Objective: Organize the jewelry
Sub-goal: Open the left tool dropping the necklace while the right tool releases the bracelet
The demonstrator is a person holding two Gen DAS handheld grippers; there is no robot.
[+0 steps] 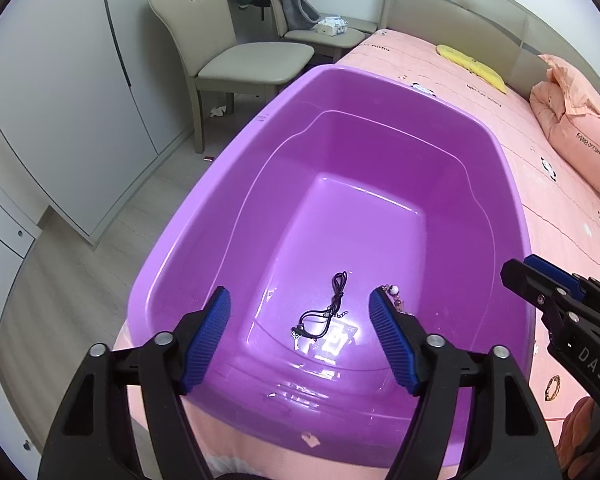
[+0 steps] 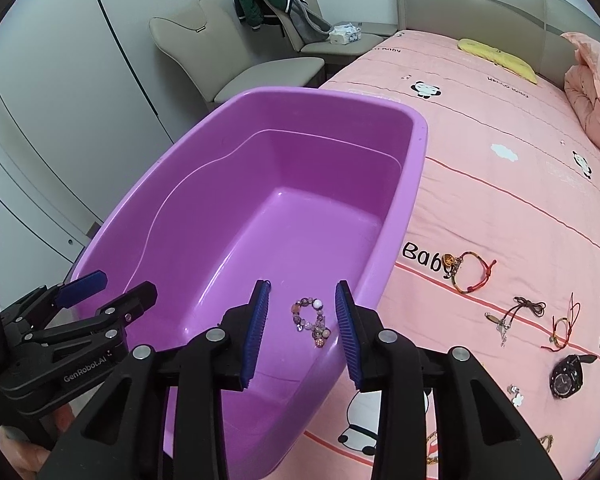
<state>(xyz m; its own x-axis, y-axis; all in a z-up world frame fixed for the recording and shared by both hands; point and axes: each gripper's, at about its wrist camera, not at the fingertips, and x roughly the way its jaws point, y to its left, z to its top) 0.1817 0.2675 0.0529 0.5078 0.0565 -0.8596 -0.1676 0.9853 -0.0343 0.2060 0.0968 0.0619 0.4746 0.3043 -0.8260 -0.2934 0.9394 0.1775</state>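
Room: a bedroom with pale wardrobe doors, two beige chairs against the wall, one draped with a dark green jacket, and a tissue pack on the other chair's seat.
Surface: a bed with a pink sheet printed with pandas and "Hello Baby" lettering; a yellow cushion and a folded pink quilt lie toward the headboard.
Tub: a purple plastic tub sits on the bed's near corner, its rim overhanging the edge on the floor side.
In the tub: a black cord necklace lies loose on the floor of the tub; a pink beaded bracelet lies near it, close to the right wall.
Left gripper: jaws spread wide above the necklace, nothing between the blue pads, no contact with it.
Right gripper: jaws partly apart, the beaded bracelet seen between them but lying on the tub floor, not touched.
Still on the sheet: a red-and-gold woven bracelet, a brown cord pendant, a red string bracelet, a black wristwatch and a small flower earring, all right of the tub and apart from each other.
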